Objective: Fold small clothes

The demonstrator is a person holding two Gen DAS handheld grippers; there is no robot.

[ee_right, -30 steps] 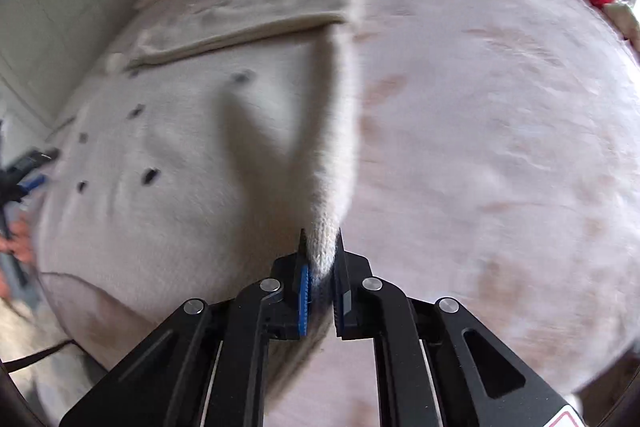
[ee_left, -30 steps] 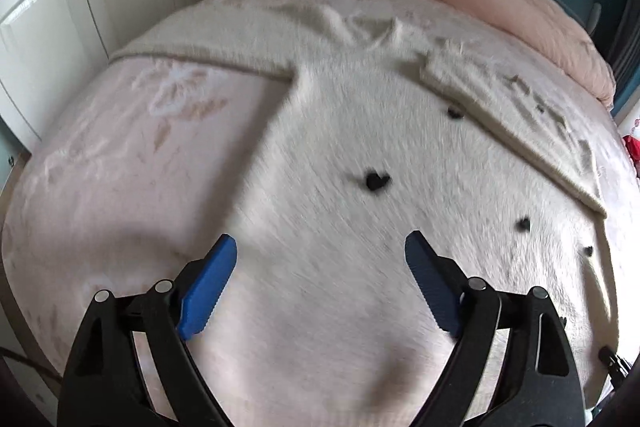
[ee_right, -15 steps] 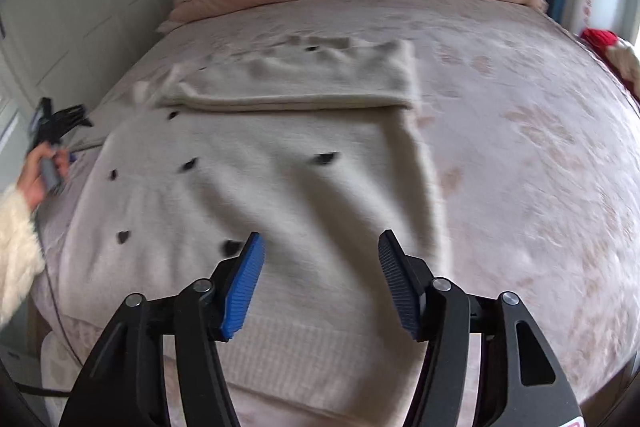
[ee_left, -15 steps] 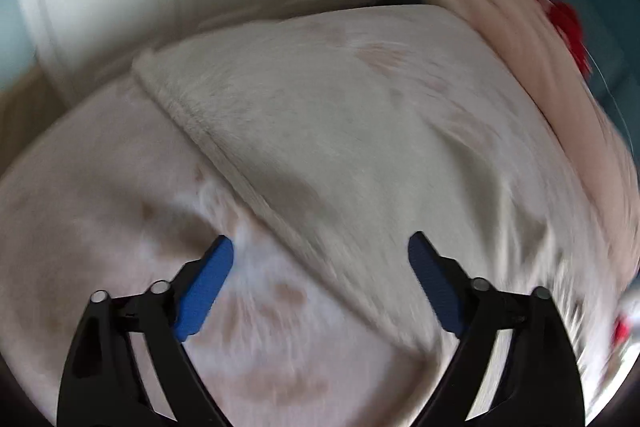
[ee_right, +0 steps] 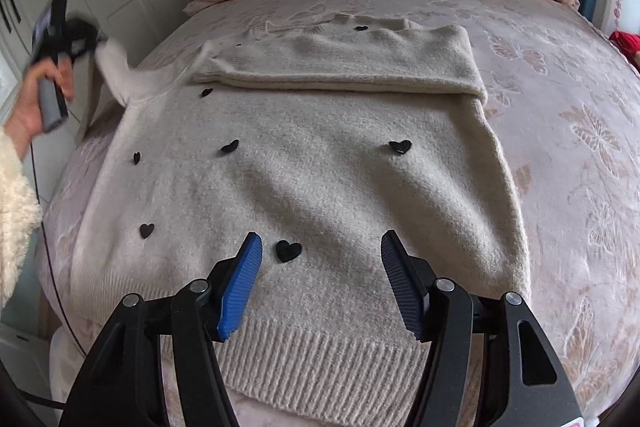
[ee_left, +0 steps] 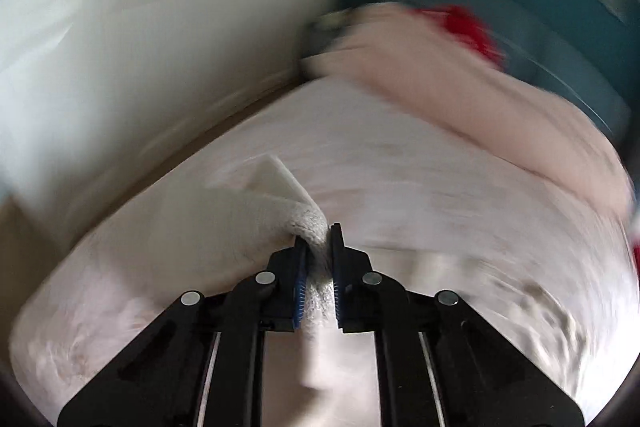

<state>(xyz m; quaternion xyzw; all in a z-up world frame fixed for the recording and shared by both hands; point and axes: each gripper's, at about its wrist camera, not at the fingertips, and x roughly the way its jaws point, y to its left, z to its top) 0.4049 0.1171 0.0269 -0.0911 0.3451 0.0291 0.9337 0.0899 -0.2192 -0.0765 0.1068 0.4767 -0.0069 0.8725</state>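
One sleeve [ee_right: 392,63] already lies folded across the cream sweater [ee_right: 304,187] on the bed [ee_right: 560,99]; the left gripper [ee_left: 318,251] pinches the other sleeve [ee_left: 256,215]; the right gripper [ee_right: 320,275] hovers wide open above the hem; next, the held sleeve likely goes across too.
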